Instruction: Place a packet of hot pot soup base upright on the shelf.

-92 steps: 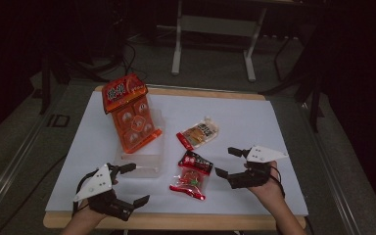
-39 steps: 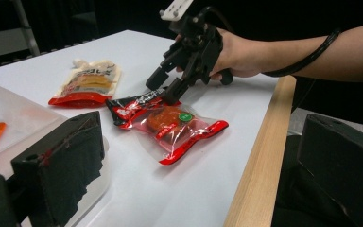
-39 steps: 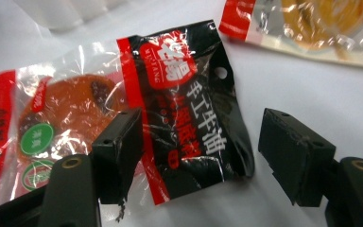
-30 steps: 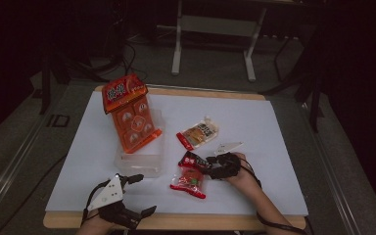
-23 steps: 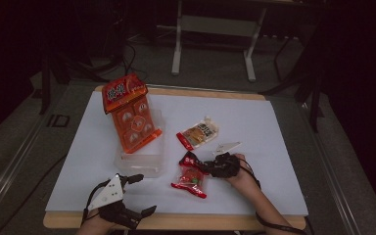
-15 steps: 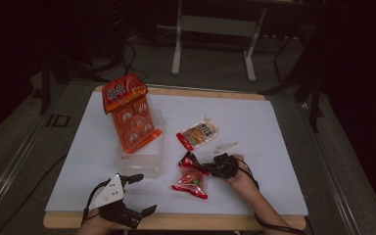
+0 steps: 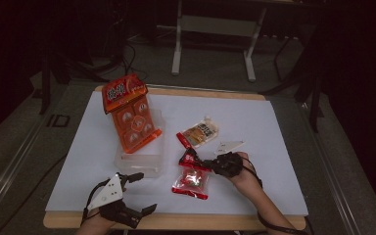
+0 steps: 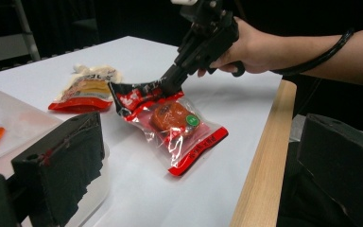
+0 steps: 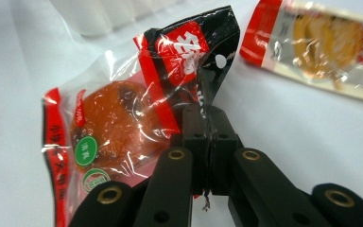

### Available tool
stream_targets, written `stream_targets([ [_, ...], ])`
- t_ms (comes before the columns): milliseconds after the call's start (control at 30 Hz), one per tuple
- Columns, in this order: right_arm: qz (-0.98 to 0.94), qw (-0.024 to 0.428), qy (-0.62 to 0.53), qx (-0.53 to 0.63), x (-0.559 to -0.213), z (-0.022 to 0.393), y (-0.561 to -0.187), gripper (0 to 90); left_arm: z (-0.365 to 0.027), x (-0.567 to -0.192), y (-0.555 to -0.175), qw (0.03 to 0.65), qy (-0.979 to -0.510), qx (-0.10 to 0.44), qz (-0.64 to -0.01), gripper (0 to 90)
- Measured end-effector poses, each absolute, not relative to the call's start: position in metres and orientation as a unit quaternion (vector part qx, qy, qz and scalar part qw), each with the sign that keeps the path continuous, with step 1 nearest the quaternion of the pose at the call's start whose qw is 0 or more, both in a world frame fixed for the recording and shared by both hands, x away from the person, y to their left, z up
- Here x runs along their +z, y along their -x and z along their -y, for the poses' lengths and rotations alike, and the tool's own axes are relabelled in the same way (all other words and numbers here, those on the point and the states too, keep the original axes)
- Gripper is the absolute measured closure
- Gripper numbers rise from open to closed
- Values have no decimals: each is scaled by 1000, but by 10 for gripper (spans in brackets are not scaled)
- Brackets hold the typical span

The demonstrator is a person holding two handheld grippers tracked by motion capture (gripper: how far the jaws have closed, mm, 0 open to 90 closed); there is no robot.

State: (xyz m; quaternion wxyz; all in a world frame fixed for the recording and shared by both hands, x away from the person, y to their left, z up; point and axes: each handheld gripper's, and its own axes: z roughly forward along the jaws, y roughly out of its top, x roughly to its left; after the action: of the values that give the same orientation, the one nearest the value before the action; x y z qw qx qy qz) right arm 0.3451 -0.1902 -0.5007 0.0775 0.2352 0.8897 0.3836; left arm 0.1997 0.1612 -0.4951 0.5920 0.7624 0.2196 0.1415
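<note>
A: Where is the red snack packet (image 7: 192, 177)?

B: Near the front of the table, right of centre. It is a clear pouch with red edges and an orange-brown piece inside. Its black-and-red top corner is lifted and creased, while its lower end lies on the white sheet (image 7: 254, 122).

A: What has it?

B: The right gripper (image 7: 206, 164). Its jaws have just been closing and now stand together, pinching that top corner; in the right gripper view (image 9: 207, 124) the film runs straight in between the two black pads.

A: And the other one?

B: The left gripper (image 7: 138, 192) sits at the front left, at the table's edge, with its jaws well apart and nothing between them. The left gripper view looks across at the packet (image 8: 172, 124) and at the right hand (image 8: 246, 45) that pinches it.

A: Any containers?

B: A clear plastic tray (image 7: 147, 164) left of the packet. A tall orange bag (image 7: 129, 115) stands in it, leaning back, with round pieces showing through its front. Whether anything else lies in the tray I cannot tell.

A: What else is on the sheet?

B: A yellowish pouch (image 7: 199, 134) with a red end, just beyond the packet and apart from it.

A: And around that?

B: The sheet covers a wooden table (image 7: 254, 223). Beyond it the room is dark, with a grey floor, cables and the legs of a metal stand (image 7: 213, 41).
</note>
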Motion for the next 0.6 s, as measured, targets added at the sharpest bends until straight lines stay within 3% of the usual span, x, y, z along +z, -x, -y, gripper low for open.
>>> stream_targets([
  [600,-876,100,-198,429,-463,200,-319,895,-158,-482,-199,580,-768,140,-235,33],
])
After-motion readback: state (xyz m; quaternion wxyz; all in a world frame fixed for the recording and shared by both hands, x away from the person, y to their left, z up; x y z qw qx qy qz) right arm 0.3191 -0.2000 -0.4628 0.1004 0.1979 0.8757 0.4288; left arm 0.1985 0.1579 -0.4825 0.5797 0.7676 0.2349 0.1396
